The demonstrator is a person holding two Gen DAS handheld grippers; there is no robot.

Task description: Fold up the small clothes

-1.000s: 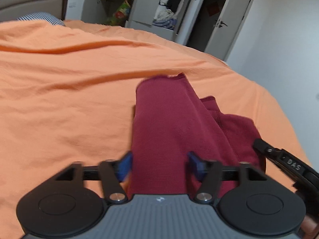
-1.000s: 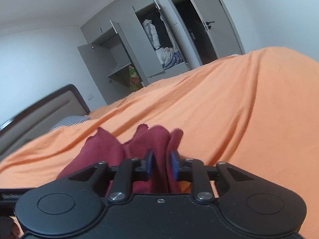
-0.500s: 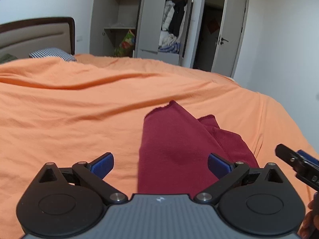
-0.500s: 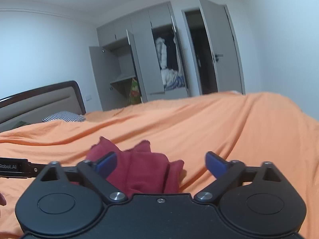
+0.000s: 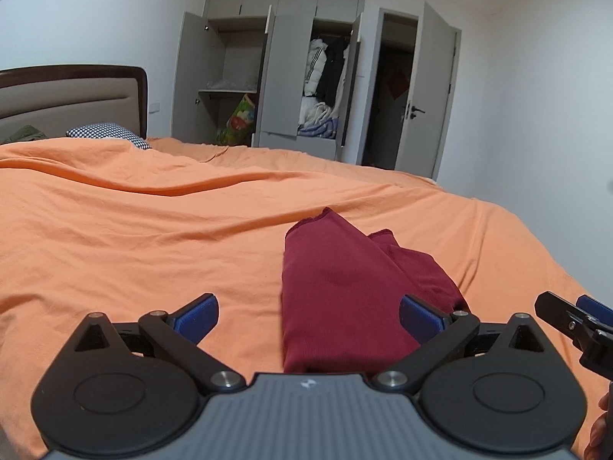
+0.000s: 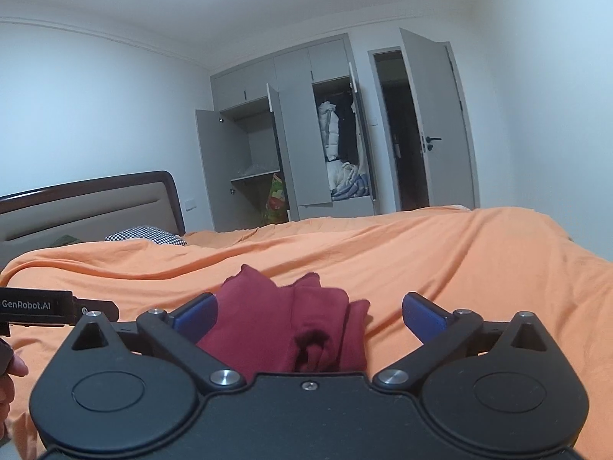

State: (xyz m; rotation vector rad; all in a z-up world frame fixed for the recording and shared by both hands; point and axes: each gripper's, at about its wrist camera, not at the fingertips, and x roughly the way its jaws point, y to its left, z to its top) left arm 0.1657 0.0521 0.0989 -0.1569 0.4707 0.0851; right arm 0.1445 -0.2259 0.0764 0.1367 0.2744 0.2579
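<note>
At the far left of the left wrist view, a padded headboard (image 5: 72, 96) is seen behind a checked pillow (image 5: 109, 134), both at the head of a bed covered by an orange sheet (image 5: 134, 230). Further right, a grey wardrobe (image 5: 283, 73) is seen against the back wall with its doors swung open and hanging clothes (image 5: 329, 73) shown inside; an open room door (image 5: 425, 96) is seen beside it.

The left gripper (image 5: 308, 316) is held low over the sheet with its blue-padded fingers (image 5: 197, 316) spread wide, and nothing is gripped between them. A dark red garment (image 5: 345, 287) is laid on the sheet, folded into a long, narrow bundle; its near end is seen between the spread fingers, nearer the right-hand one, and whether that pad touches the cloth cannot be told. A second layer of the same cloth is seen protruding at the bundle's right side. At the right edge of this view, part of the right gripper (image 5: 574, 322) is visible just beside the garment.

In the right wrist view, the left gripper's body, marked GenRobot.AI, is seen at the left edge. The right gripper (image 6: 308, 312) is likewise opened wide and empty, and the garment (image 6: 283, 322) is seen between its fingers, toward the left one, with bunched folds at the near end.
</note>
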